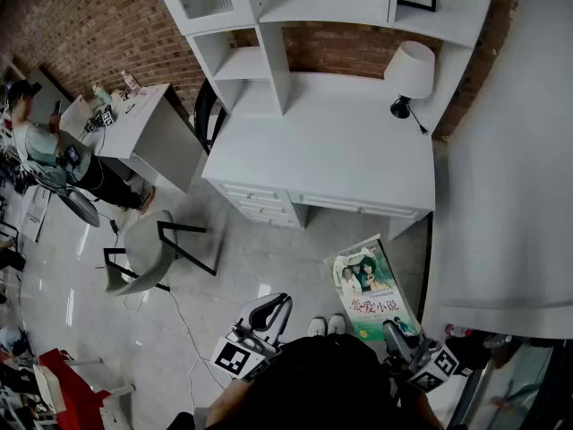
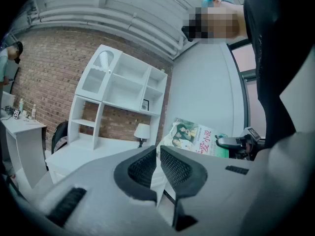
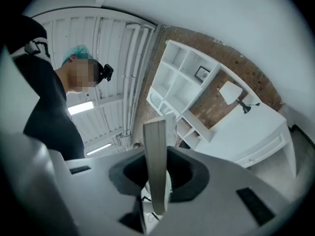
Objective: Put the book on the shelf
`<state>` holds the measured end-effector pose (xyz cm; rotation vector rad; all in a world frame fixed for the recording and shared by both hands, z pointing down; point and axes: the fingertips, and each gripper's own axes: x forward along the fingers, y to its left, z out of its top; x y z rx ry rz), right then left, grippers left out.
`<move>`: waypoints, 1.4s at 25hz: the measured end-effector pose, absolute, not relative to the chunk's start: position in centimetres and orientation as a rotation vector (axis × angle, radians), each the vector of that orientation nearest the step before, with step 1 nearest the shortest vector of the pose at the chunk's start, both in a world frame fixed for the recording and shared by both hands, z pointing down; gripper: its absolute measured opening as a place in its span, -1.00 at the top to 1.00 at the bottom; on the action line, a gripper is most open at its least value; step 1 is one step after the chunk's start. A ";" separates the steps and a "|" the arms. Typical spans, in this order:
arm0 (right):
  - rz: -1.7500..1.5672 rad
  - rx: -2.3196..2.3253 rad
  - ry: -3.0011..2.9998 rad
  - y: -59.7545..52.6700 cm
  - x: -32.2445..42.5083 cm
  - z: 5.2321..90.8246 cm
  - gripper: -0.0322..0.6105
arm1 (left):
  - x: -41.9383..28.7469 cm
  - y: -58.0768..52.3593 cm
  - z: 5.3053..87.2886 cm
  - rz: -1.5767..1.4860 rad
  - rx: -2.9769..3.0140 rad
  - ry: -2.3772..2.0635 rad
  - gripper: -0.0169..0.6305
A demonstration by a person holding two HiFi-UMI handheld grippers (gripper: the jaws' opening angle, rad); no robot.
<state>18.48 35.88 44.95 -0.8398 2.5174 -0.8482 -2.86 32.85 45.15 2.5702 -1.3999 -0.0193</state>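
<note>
Your right claw [image 3: 157, 177] grips the thin green-covered paperback book [image 1: 372, 289] by its edge, well short of the white wooden shelf unit [image 1: 269, 56]. Your left claw [image 2: 157, 167] is clenched and empty.

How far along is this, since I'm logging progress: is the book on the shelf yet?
Done: the book is picked up, the right gripper's jaws clamped on its edge. In hand: it is held above the floor, short of the white desk. Left: carry it to the shelf and set it there.
</note>
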 end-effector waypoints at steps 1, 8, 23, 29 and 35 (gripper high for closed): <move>-0.842 -0.846 2.511 36.4 18.6 44.4 0.65 | -2.9 33.5 45.2 -0.013 2.552 -1.397 0.84; -0.759 -0.819 2.567 38.8 18.3 42.3 0.65 | -3.5 36.9 43.8 -0.062 2.565 -1.456 0.84; -0.836 -0.697 2.536 39.4 18.5 43.5 0.65 | -1.6 37.7 43.8 -0.039 2.580 -1.471 0.84; -0.831 -0.697 2.522 38.6 20.1 43.9 0.65 | -1.2 38.5 45.4 0.006 2.545 -1.496 0.84; -0.820 -0.686 2.524 36.7 21.0 42.7 0.65 | -1.7 36.6 44.4 -0.083 2.541 -1.545 0.84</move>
